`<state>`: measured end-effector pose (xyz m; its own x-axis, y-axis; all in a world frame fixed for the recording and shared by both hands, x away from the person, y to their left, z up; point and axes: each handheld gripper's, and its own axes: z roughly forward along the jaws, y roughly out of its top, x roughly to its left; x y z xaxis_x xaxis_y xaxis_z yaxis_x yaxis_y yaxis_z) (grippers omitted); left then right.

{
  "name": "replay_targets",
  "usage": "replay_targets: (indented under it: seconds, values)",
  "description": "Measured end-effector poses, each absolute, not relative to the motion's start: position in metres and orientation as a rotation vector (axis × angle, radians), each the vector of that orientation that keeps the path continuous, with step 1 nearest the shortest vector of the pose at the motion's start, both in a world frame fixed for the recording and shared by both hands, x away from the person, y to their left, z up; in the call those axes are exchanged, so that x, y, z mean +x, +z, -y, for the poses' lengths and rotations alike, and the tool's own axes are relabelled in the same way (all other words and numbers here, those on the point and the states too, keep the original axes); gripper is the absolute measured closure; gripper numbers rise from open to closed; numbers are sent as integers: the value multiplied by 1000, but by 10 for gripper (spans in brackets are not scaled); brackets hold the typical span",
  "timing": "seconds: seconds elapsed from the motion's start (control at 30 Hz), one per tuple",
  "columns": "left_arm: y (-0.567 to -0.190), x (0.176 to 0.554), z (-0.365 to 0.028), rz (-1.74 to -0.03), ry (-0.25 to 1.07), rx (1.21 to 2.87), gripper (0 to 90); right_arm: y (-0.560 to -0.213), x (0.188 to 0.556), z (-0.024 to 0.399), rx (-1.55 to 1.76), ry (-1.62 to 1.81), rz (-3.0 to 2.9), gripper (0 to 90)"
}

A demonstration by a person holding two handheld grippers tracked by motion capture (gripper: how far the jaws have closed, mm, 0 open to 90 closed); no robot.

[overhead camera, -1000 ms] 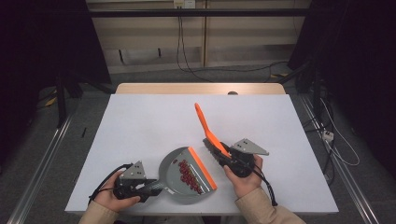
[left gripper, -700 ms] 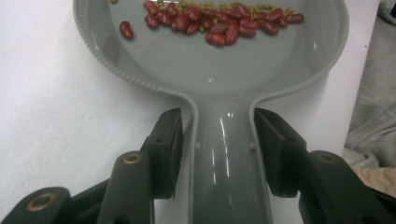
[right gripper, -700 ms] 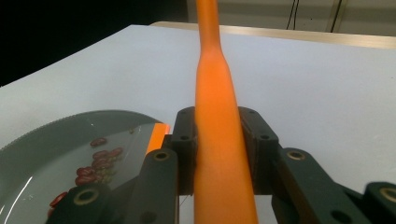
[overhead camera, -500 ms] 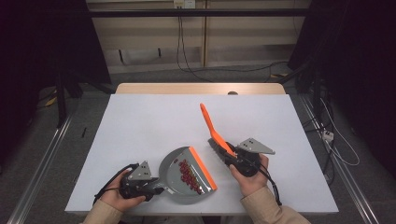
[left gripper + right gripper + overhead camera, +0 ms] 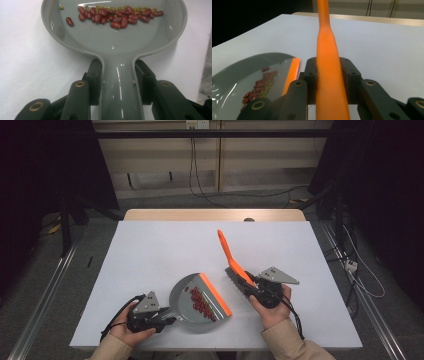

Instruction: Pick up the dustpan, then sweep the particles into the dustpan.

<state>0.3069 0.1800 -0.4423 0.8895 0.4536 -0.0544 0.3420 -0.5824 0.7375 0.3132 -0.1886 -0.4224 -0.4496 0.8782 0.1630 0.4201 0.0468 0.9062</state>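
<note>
Dustpan [image 5: 200, 300] rests on the counter [image 5: 150, 250], beans [image 5: 201, 302] inside, its handle clamped by the left hand-held gripper [image 5: 167, 316]. Just right, the right hand-held gripper [image 5: 250, 287] clamps the orange brush [image 5: 235, 262], handle angling away up-left.

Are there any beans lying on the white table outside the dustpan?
No: in the high view the red beans all lie inside the grey dustpan, and the white table around it is bare.

One camera looks down from above; two ride close on each tool, sharing the dustpan [image 5: 200, 300].
</note>
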Motion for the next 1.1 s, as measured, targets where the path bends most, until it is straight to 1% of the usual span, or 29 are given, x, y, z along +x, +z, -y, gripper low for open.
replay_targets:
  seconds: [0.4, 0.67, 0.87, 1.1]
  values:
    - [-434, 314, -187, -635, 267, 2138, 631, -419, 313, 198, 1310, 1395, -1869, 707]
    - [-430, 317, -192, -693, 296, 2109, 631, -418, 313, 202, 1308, 1402, -1865, 707]
    - [-430, 323, -198, -748, 343, 2089, 631, -418, 313, 204, 1304, 1401, -1862, 707]
    - [-430, 329, -203, -796, 359, 2054, 631, -418, 313, 206, 1300, 1405, -1868, 707]
